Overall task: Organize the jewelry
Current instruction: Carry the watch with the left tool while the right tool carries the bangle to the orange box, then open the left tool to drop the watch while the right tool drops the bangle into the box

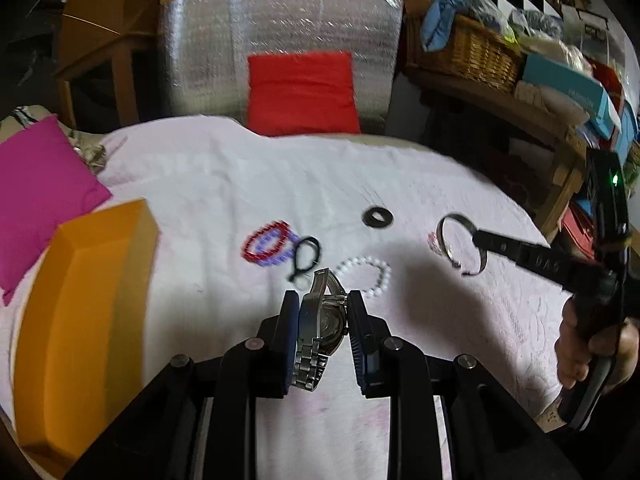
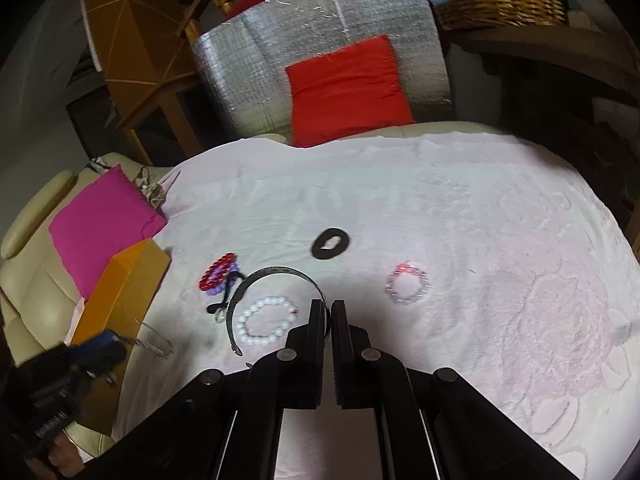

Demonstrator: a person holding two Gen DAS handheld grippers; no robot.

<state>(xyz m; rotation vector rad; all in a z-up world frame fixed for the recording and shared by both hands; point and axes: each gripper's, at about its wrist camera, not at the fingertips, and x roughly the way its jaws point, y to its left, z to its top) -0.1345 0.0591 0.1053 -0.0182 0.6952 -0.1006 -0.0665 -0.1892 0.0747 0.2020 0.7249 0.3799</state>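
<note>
My left gripper (image 1: 322, 300) is shut on a steel watch (image 1: 320, 320), whose link strap hangs down between the blue pads, lifted off the white cloth (image 1: 224, 184). My right gripper (image 2: 328, 304) is shut on the end of a dark open metal cuff (image 2: 272, 272), which arcs to the left above the cloth. In the left wrist view the same cuff (image 1: 444, 236) hangs from the right gripper (image 1: 476, 236). On the cloth lie a white bead bracelet (image 2: 264, 324), red and purple bead bracelets (image 2: 218, 274), a black cord loop (image 2: 228, 292), a black ring (image 2: 330, 243) and a pink bead bracelet (image 2: 408, 286).
An orange box (image 1: 80, 300) stands at the cloth's left edge, with a magenta cushion (image 1: 40, 192) behind it. A red cushion (image 1: 300, 92) leans on a silver foil panel (image 1: 280, 28) at the back. A wicker basket (image 1: 472, 52) and stacked boxes fill a shelf at the right.
</note>
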